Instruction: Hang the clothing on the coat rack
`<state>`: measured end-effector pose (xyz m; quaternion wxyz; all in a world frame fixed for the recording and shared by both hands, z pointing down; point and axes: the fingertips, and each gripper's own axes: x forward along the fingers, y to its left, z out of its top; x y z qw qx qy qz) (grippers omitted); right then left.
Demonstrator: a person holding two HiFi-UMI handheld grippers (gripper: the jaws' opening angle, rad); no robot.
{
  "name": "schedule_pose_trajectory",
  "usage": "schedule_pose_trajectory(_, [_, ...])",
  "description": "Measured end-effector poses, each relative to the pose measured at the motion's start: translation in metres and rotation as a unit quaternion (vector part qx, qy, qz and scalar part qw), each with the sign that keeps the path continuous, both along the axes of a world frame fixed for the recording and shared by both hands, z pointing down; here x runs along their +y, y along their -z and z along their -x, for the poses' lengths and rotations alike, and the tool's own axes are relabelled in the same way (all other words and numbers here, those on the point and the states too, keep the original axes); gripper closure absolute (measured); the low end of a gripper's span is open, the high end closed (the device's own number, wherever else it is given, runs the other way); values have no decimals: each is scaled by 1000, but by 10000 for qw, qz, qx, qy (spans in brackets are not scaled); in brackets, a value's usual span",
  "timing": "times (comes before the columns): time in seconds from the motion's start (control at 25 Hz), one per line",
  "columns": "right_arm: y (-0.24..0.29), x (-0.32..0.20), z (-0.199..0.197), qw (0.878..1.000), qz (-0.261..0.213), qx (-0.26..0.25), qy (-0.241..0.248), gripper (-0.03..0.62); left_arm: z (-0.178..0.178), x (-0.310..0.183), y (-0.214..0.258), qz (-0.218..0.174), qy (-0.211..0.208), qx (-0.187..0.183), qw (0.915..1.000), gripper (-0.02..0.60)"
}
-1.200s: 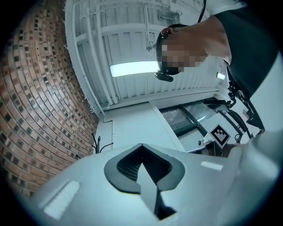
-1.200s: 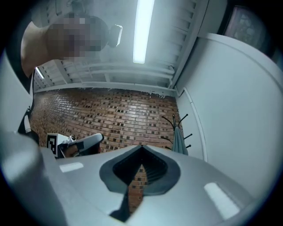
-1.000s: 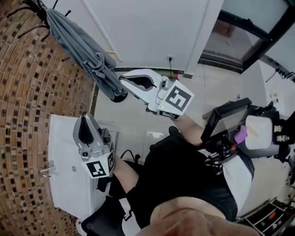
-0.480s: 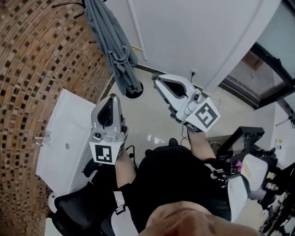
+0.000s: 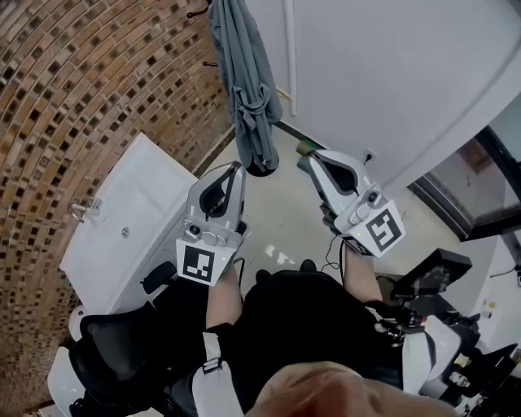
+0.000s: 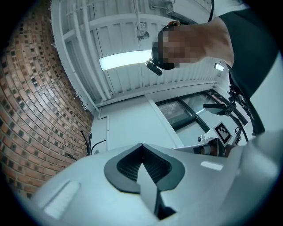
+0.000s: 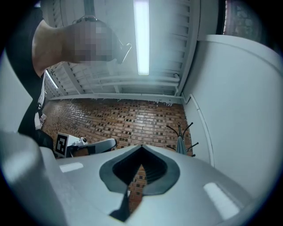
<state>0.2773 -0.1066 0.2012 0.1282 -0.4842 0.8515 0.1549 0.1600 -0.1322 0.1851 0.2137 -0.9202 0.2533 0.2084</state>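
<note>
A grey garment (image 5: 247, 89) hangs from the black coat rack (image 5: 201, 12) by the brick wall, reaching down to the rack's base (image 5: 261, 170). My left gripper (image 5: 238, 166) and right gripper (image 5: 313, 157) are held side by side in front of the person, both short of the garment, shut and empty. In the left gripper view the shut tip (image 6: 141, 145) points up at the white wall, with the rack's hooks (image 6: 90, 142) at the left. From the right gripper (image 7: 141, 146), the rack and garment (image 7: 180, 144) show ahead to the right.
A white cabinet (image 5: 122, 236) stands against the brick wall (image 5: 89, 89) at the left. The white wall (image 5: 391, 73) runs behind the rack. A black chair (image 5: 122, 358) is at the lower left and dark equipment (image 5: 431, 285) at the lower right.
The head view has swung, so the rack and garment now sit at top centre. Both grippers have come level side by side, lifted slightly, still shut and empty.
</note>
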Motion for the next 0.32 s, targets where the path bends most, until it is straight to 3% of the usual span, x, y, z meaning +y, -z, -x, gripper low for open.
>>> schedule_pose_trajectory(0.32, [-11,9,-30,9999,168,-1,-37,592,-28,1,-4,83,6,55,10000,578])
